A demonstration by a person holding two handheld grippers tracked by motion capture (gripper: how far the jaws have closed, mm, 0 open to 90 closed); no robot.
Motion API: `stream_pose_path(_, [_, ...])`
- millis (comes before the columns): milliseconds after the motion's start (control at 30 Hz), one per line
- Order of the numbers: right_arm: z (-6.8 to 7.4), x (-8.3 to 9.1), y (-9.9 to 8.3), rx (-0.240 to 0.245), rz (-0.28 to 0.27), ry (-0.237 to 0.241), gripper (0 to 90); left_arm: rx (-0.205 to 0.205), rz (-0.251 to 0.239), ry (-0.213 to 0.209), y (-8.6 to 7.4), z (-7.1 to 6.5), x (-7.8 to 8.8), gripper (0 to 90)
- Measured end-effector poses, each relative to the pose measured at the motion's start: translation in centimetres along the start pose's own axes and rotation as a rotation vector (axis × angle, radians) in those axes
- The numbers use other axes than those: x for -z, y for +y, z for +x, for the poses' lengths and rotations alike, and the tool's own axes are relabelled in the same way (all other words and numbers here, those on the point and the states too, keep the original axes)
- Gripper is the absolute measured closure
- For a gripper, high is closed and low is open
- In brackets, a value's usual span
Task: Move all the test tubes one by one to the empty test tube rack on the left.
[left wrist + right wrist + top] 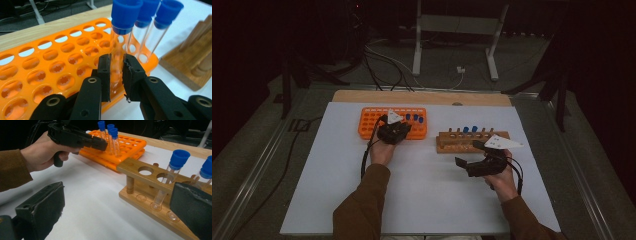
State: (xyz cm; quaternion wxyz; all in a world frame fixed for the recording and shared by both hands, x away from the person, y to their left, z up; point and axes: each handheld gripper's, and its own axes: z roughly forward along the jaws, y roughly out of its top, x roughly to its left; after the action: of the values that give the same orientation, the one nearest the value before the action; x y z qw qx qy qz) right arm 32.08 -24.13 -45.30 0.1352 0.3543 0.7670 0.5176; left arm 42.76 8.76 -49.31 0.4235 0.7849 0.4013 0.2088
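Just clear tube point(117, 50) w/ blue cap

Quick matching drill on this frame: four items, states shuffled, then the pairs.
1. left claw
2. right claw
3. orange rack
4. wooden rack

A. holds two blue-capped tubes
B. open, nothing between its jaws
C. holds three blue-capped tubes
D. shut on a tube standing in a rack

Pairs: 1-D, 2-B, 3-C, 4-A
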Motion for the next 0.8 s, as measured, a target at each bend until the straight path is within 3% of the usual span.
stream_pose_path(367, [0.10, -0.05, -0.01, 0.002, 0.002, 0.002, 0.0, 0.022, 0.005, -0.001, -0.13, 0.01, -0.27, 77.7])
stream_pose_path(567, [-0.02, 0.03, -0.03, 0.001, 0.000, 0.002, 0.0, 0.066, -0.003, -0.029, -0.20, 0.23, -0.24, 74.8])
stream_pose_path(800, [-0.15, 0.09, -0.07, -0.003, -0.002, -0.003, 0.0, 0.135, -0.007, -0.080, -0.47, 0.64, 0.36, 61.8])
